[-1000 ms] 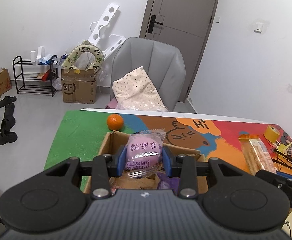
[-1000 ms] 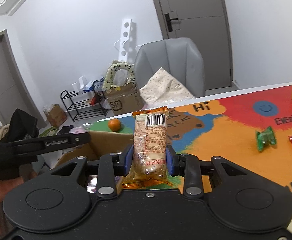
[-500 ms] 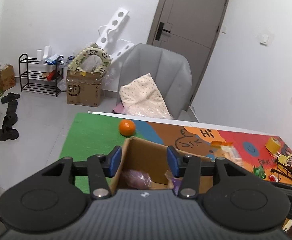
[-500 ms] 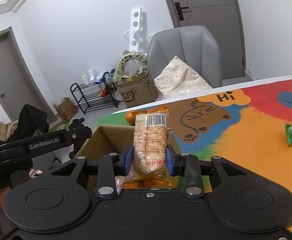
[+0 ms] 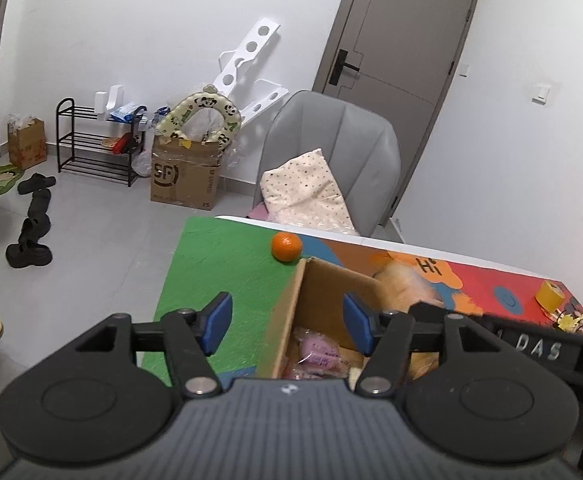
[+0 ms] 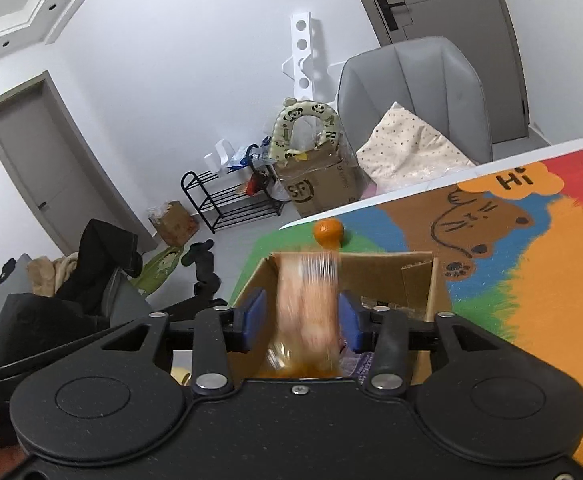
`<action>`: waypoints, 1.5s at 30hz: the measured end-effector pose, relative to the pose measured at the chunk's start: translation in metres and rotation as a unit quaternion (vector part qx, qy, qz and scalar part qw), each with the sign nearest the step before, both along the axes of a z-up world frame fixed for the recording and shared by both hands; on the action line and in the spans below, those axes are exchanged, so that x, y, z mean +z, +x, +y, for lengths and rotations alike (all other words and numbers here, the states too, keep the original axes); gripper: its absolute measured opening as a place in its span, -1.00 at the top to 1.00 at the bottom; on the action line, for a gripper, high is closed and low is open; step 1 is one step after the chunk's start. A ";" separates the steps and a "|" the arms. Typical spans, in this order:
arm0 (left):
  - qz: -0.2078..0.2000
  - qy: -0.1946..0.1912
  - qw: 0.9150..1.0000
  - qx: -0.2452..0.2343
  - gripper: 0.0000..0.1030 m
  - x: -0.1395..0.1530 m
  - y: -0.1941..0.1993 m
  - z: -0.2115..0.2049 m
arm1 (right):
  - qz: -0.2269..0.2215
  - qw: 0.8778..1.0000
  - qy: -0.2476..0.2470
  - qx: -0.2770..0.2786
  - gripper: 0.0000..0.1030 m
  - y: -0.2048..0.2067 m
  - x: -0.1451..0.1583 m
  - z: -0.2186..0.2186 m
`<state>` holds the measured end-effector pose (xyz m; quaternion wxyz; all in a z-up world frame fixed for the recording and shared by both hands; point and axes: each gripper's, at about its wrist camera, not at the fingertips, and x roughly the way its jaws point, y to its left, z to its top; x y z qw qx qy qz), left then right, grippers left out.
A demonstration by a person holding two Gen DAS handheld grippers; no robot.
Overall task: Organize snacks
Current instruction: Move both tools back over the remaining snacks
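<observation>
In the left wrist view, the left claw is empty and its jaws are opening above the near wall of the cardboard box; a pink snack pack, light and soft, lies inside just under it, and an orange sits beyond the box. In the right wrist view, the right claw is opening over the box. The blurred orange wrapper between its pads looks already loose, a light, crushable, slippery pack best held by its long sides.

My cardboard box sits on the table mat; a tangerine lies just behind it; a chair stands beyond the table.
</observation>
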<state>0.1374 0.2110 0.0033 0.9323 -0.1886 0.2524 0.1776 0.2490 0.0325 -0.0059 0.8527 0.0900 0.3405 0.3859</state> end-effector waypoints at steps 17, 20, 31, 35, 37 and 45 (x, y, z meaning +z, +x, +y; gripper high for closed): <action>0.017 0.013 1.000 -0.011 -0.73 -0.008 0.011 -0.044 | 0.008 0.998 -0.007 -0.069 -0.02 0.004 -0.009 -0.085; 0.016 0.018 1.000 -0.015 -0.79 -0.007 0.013 -0.055 | 0.007 0.997 -0.007 -0.080 -0.07 0.004 -0.011 -0.101; 0.026 0.021 0.998 -0.044 -0.84 -0.006 0.028 -0.094 | -0.013 0.993 -0.021 -0.118 -0.57 0.001 -0.008 -0.145; 0.033 0.017 0.998 -0.057 -0.89 -0.010 0.038 -0.108 | -0.017 0.991 -0.029 -0.131 -0.75 0.002 -0.008 -0.162; 0.035 0.015 0.997 -0.063 -0.89 -0.011 0.043 -0.115 | -0.019 0.989 -0.030 -0.141 -0.81 0.003 -0.008 -0.172; 0.039 0.018 0.995 -0.090 -0.90 -0.010 0.059 -0.147 | -0.014 0.985 -0.030 -0.172 -0.96 0.009 -0.012 -0.206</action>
